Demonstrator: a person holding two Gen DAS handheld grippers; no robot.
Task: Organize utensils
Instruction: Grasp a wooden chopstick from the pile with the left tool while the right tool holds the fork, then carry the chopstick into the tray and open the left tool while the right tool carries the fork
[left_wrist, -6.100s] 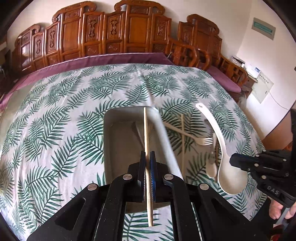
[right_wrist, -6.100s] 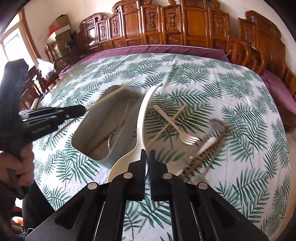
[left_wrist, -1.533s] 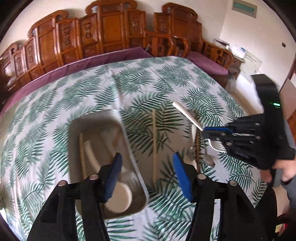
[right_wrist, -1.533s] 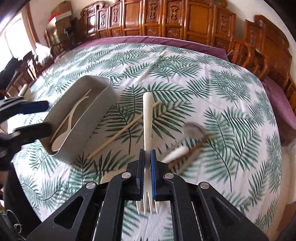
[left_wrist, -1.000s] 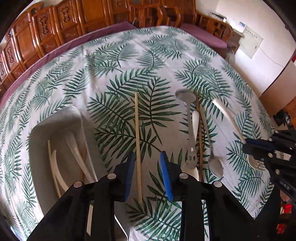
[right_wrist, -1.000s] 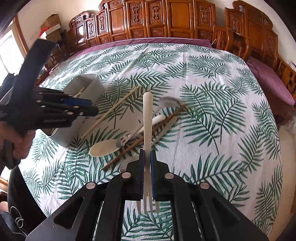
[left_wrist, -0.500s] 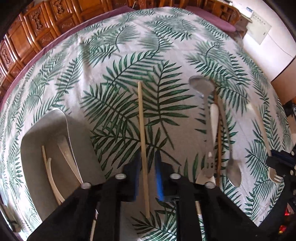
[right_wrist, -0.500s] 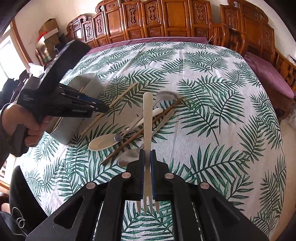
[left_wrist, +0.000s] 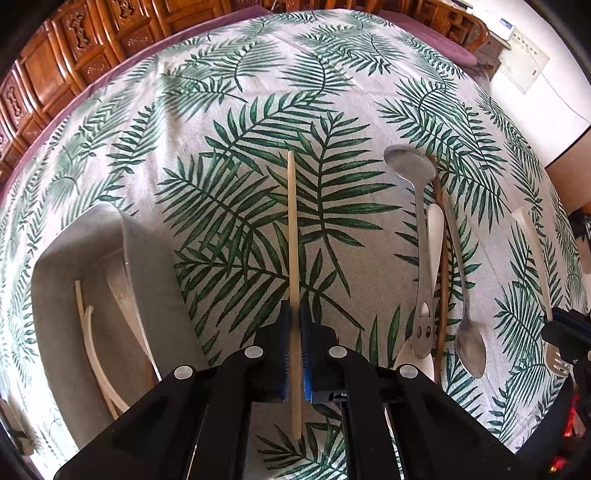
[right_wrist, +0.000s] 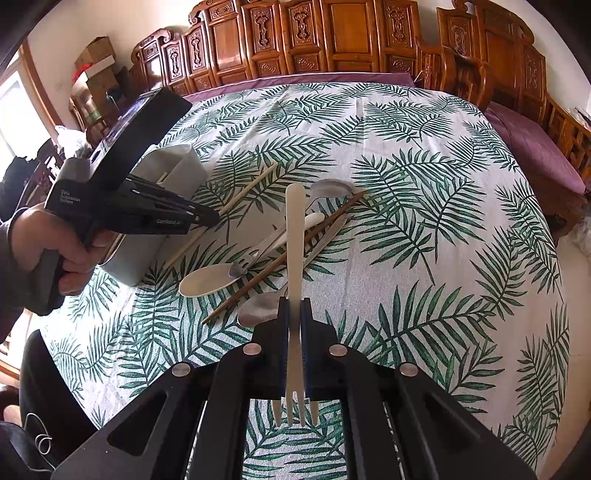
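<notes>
Pale bamboo, slender and round: a chopstick (left_wrist: 293, 258) lies on the leaf-printed tablecloth (left_wrist: 229, 122), and the left gripper (left_wrist: 294, 321) pinches it between blue ribbed pads near its near end. Left, touching the cloth, the grey matte tray (left_wrist: 155, 280) holds pale utensils, its near end cut off by the gripper body. Right, a metal ladle (left_wrist: 421, 236), dark chopstick (left_wrist: 441, 266) and metal spoon (left_wrist: 466, 317) lie close together, overlapping. Bare cloth stretches to the far edge.

Right wrist view: cream plastic, flat and tapered, the fork (right_wrist: 295, 258) is clamped in the right gripper (right_wrist: 294, 314), tines pointing near, handle far. It hides part of the utensil pile (right_wrist: 266, 254). The left gripper's body covers most of the tray (right_wrist: 184, 166).
</notes>
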